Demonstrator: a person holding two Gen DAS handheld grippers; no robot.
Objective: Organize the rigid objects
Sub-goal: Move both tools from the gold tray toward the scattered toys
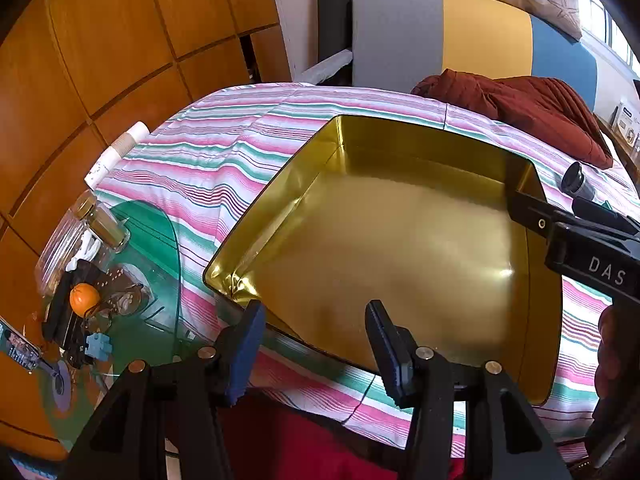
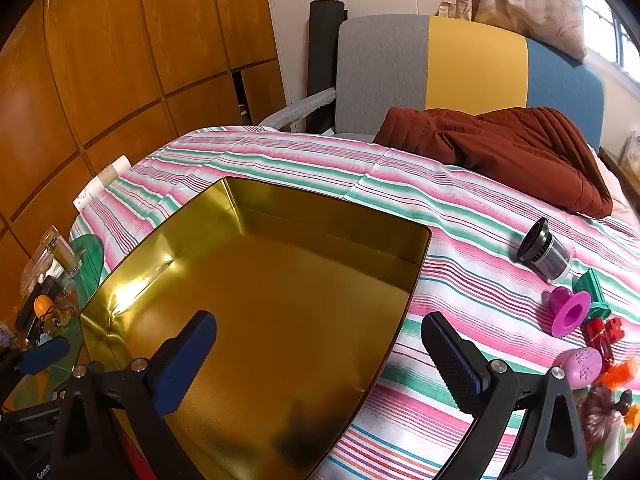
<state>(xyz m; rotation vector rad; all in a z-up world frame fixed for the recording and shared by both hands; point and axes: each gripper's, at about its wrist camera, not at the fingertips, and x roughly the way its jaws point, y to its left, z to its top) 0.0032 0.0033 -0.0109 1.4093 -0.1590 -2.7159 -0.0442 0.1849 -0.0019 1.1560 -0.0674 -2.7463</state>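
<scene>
A gold metal tin (image 1: 400,240) lies open and empty on the striped bed cover; it also shows in the right wrist view (image 2: 280,300). My left gripper (image 1: 316,352) is open at the tin's near edge, holding nothing. My right gripper (image 2: 320,356) is open, straddling the tin's right wall, holding nothing; it shows in the left wrist view (image 1: 532,212) at the tin's right side. To the right lie a black lens cylinder (image 2: 544,254), a magenta cup-shaped toy (image 2: 568,314), a green piece (image 2: 594,290), a red brick (image 2: 604,332), a pink egg (image 2: 582,366) and orange pieces (image 2: 620,374).
A dark red quilted jacket (image 2: 520,144) lies at the head of the bed. A glass side table (image 1: 132,280) at the left holds jars, an orange (image 1: 84,299) and clutter. A white tube (image 1: 116,156) lies at the bed's left edge. Wooden wardrobe doors (image 1: 100,40) stand behind.
</scene>
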